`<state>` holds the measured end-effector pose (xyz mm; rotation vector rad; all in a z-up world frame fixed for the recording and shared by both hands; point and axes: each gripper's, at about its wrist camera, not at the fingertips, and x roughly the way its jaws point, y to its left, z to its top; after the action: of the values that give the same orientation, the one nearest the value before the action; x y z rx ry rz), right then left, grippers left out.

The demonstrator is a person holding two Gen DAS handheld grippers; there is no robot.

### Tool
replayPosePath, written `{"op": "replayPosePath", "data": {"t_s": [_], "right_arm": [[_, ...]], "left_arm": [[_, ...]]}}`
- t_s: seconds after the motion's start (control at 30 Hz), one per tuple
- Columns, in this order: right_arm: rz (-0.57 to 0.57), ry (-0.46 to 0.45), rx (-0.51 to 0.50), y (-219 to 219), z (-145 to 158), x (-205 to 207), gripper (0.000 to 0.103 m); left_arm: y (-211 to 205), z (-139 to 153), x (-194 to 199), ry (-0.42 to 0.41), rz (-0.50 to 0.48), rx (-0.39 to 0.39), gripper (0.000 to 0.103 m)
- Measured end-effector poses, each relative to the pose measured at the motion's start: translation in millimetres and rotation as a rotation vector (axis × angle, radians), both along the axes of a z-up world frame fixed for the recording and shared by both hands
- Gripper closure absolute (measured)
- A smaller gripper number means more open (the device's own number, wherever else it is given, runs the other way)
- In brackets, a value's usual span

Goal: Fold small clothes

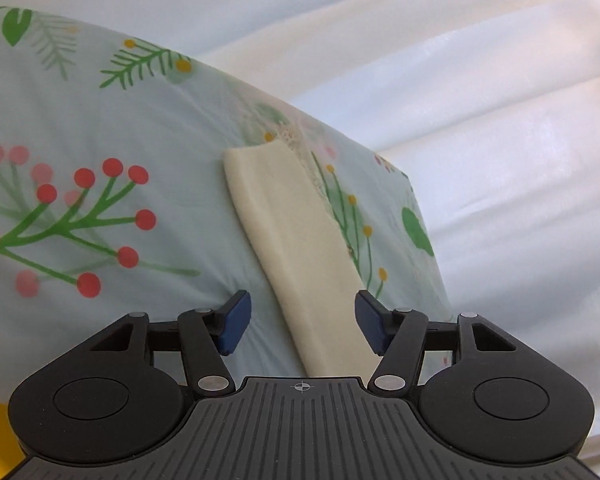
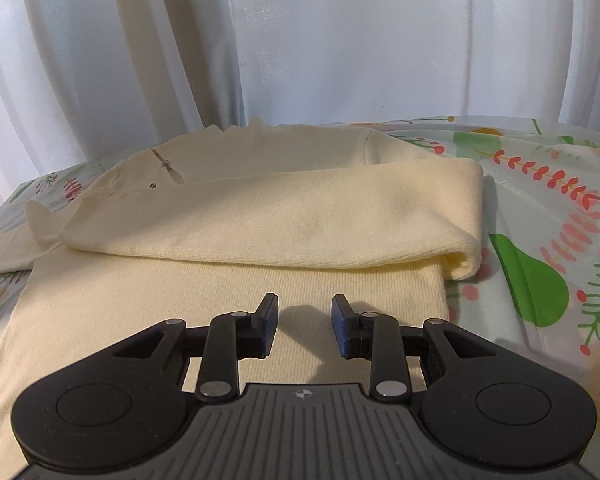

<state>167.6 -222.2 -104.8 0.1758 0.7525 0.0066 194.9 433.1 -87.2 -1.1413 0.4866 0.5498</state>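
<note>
cream sweater [image 2: 260,216], one sleeve [image 2: 284,220] folded across mid-frame; other sleeve [image 1: 296,248] centre-frame between left gripper [image 1: 302,322] fingers, wide open, empty. right gripper [image 2: 305,324] half-open, empty. advice: pinch cuff squarely, lay flat.

A pale blue tablecloth printed with green leaves and red berries [image 1: 100,120] covers the surface; white pleated curtains [image 2: 300,40] hang beyond its far edge.

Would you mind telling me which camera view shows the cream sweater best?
The right wrist view: the cream sweater fills the frame, one sleeve folded across its body, with the open right gripper over it. The left wrist view shows only one sleeve lying on the floral cloth, between the open left gripper's fingers.
</note>
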Motion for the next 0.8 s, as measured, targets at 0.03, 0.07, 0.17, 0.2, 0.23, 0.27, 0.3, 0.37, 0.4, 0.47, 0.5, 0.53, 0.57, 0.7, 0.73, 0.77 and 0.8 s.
{"op": "replayPosePath", "data": {"t_s": [0.03, 0.07, 0.17, 0.2, 0.23, 0.27, 0.3, 0.37, 0.4, 0.47, 0.5, 0.53, 0.57, 0.7, 0.73, 0.77, 0.8], "right_arm": [[-0.004, -0.001, 0.016, 0.1, 0.7, 2.4, 0.074], [-0.007, -0.001, 0.028, 0.7, 2.0, 4.2, 0.074], [-0.007, -0.008, 0.033, 4.5, 5.3, 7.1, 0.074], [-0.004, -0.01, 0.027, 6.9, 6.5, 7.8, 0.074], [-0.002, -0.011, 0.024, 8.4, 7.1, 7.8, 0.074], [0.001, -0.012, 0.021, 9.8, 7.6, 8.2, 0.074], [0.004, -0.012, 0.018, 10.9, 7.7, 8.4, 0.074], [0.005, -0.007, 0.013, 12.3, 7.5, 9.6, 0.074], [0.003, -0.006, 0.014, 12.3, 7.4, 9.8, 0.074], [-0.001, -0.003, 0.017, 12.2, 6.7, 10.3, 0.074], [-0.004, 0.0, 0.018, 11.9, 5.9, 10.8, 0.074], [-0.006, 0.0, 0.019, 11.6, 5.5, 11.0, 0.074], [-0.009, 0.001, 0.019, 11.0, 5.2, 11.0, 0.074], [-0.017, -0.011, 0.021, 8.9, 8.2, 9.0, 0.074], [-0.019, -0.016, 0.022, 7.9, 9.6, 8.0, 0.074], [-0.021, -0.023, 0.022, 6.8, 11.2, 6.8, 0.074], [-0.025, -0.032, 0.022, 5.2, 13.0, 4.7, 0.074]], "left_arm": [[4.5, -1.5, 1.0, -0.014, 0.008, -0.01, 0.039], [8.6, -3.3, 1.1, -0.026, 0.017, -0.022, 0.042], [22.6, -9.5, 7.9, -0.063, 0.044, -0.068, 0.044], [26.9, -11.7, 9.7, -0.076, 0.049, -0.082, 0.046], [30.7, -14.0, 11.1, -0.086, 0.058, -0.098, 0.048], [34.9, -17.1, 12.2, -0.091, 0.069, -0.116, 0.057], [37.7, -19.5, 13.2, -0.091, 0.077, -0.129, 0.068], [43.3, -28.0, 13.9, -0.097, 0.106, -0.18, 0.084], [46.6, -32.8, 12.8, -0.112, 0.117, -0.211, 0.087], [51.8, -41.4, 10.1, -0.152, 0.13, -0.266, 0.088], [52.6, -43.1, 9.4, -0.162, 0.134, -0.279, 0.089], [52.6, -44.5, 8.3, -0.168, 0.133, -0.279, 0.089], [51.1, -43.1, 8.8, -0.163, 0.127, -0.259, 0.09], [36.1, -27.0, 11.7, -0.156, 0.097, -0.155, 0.091], [31.9, -21.0, 12.5, -0.178, 0.079, -0.138, 0.091], [26.4, -12.8, 16.0, -0.199, 0.051, -0.11, 0.091], [20.8, -5.2, 17.7, -0.206, 0.03, -0.085, 0.091]]}}
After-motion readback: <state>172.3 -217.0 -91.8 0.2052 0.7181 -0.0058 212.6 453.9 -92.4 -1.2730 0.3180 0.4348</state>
